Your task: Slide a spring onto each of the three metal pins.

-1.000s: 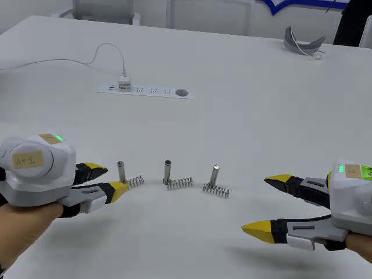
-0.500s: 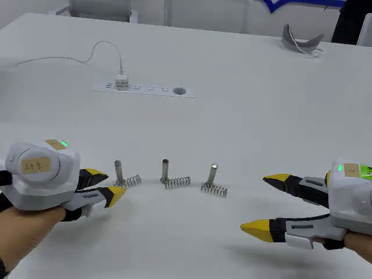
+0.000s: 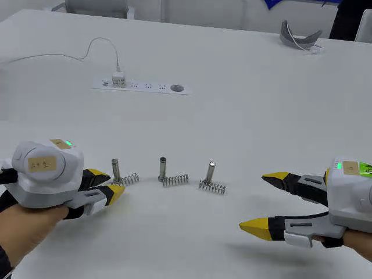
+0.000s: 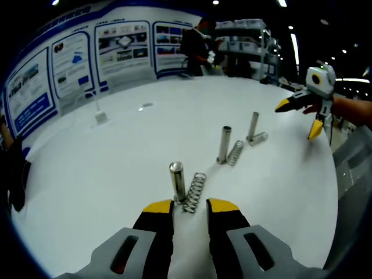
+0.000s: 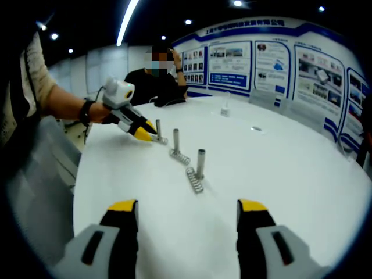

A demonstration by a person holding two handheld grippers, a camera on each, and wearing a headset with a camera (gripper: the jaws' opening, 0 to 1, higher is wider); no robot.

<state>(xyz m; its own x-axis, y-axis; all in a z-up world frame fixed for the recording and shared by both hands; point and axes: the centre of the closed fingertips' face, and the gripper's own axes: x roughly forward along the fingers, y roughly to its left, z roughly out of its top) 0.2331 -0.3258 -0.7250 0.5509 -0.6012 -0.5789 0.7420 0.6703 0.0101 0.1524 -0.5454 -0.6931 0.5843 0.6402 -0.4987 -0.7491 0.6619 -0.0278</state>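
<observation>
A white counter [image 3: 261, 104] carries everything; the right tongs [image 3: 253, 200] hover wide open, well right of the row; the left tongs [image 3: 115, 181] hover slightly parted and empty, tips just beside the left pin [image 3: 115, 170]; a power strip [image 3: 139, 87] lies farther back; the middle pin [image 3: 163, 167] and right pin [image 3: 210, 171] stand upright too; a spring [image 3: 129, 179] lies flat at each pin's foot

White power strip [image 3: 141, 87] with charger [image 3: 118, 81] and cable [image 3: 117, 64]; grey curved object [image 3: 299, 36] near the table's [image 3: 250, 116] far edge
</observation>
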